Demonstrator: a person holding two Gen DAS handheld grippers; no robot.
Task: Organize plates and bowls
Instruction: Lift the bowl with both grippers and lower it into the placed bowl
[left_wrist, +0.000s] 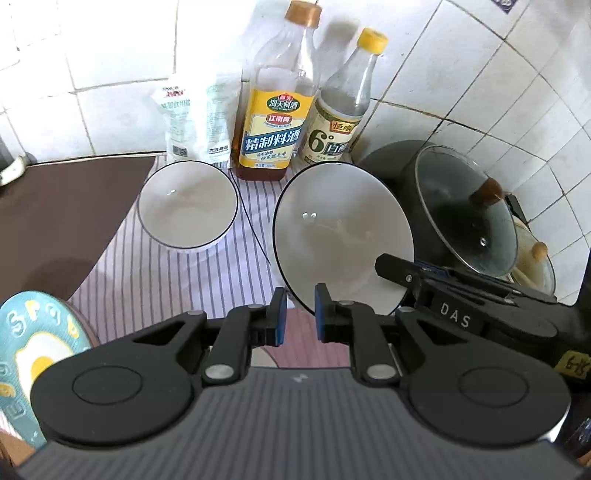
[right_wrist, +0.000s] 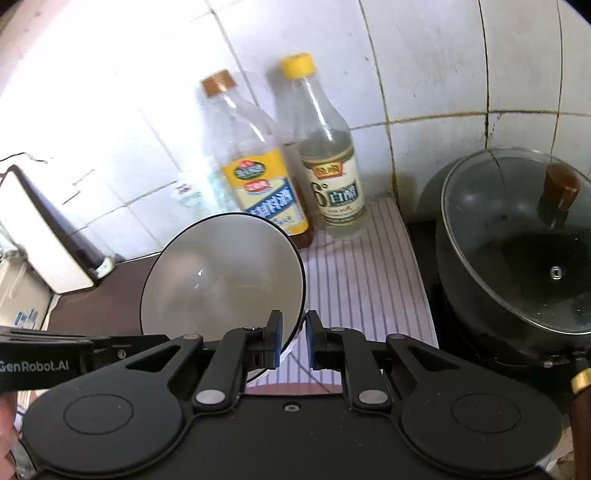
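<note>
A large white bowl with a dark rim (left_wrist: 341, 236) is tilted and held off the striped cloth. My right gripper (right_wrist: 293, 339) is shut on its rim; the bowl (right_wrist: 221, 277) fills the left centre of the right wrist view. The right gripper (left_wrist: 413, 277) also shows in the left wrist view, at the bowl's right edge. A second white bowl (left_wrist: 188, 206) stands upright on the cloth (left_wrist: 147, 273) to the left. My left gripper (left_wrist: 297, 317) is a little open and empty, just in front of the held bowl. A teal plate with an egg picture (left_wrist: 33, 354) lies at the lower left.
A yellow-labelled cooking wine bottle (left_wrist: 275, 110), a vinegar bottle (left_wrist: 340, 110) and a white bag (left_wrist: 192, 118) stand against the tiled wall. A black pot with a glass lid (left_wrist: 461, 210) sits at the right. A brown counter (left_wrist: 59, 214) lies at the left.
</note>
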